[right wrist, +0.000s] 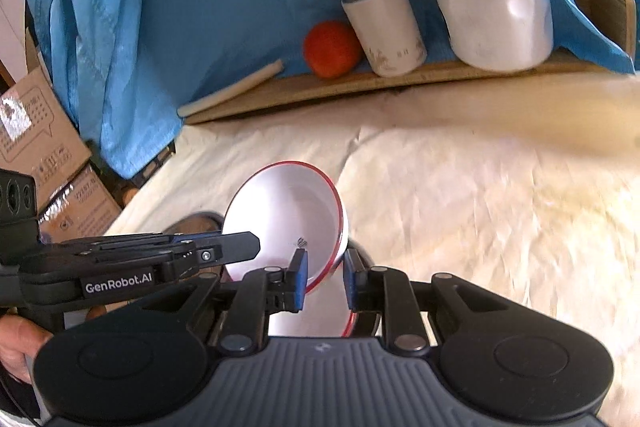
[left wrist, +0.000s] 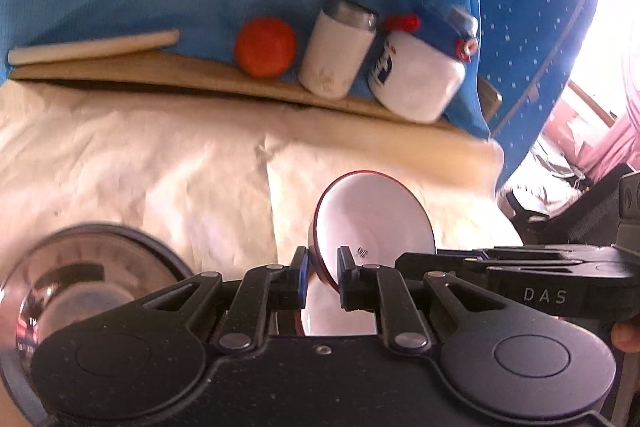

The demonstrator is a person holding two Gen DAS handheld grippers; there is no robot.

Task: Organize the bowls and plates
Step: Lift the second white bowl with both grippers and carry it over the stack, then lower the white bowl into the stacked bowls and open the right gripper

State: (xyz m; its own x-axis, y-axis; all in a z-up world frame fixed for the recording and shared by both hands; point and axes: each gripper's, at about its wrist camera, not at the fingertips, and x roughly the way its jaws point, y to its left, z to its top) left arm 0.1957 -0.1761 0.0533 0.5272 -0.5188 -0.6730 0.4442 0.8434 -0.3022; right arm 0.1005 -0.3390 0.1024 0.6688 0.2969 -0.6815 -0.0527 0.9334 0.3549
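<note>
White enamel with a red rim, the bowl is empty and tilted on its side above the cream cloth, with both grippers clamped on its rim. The left gripper has the rim pinched between its nearly closed pads, one pad outside the wall and one inside; the right gripper grips the opposite edge the same way. A steel bowl, its contents unclear, sits at the lower left of the left view. On the wooden shelf behind stand a white tumbler, a white jug with a blue lid and an orange ball. Gripper bodies read "DAS" and "GenRobot.AI".
</note>
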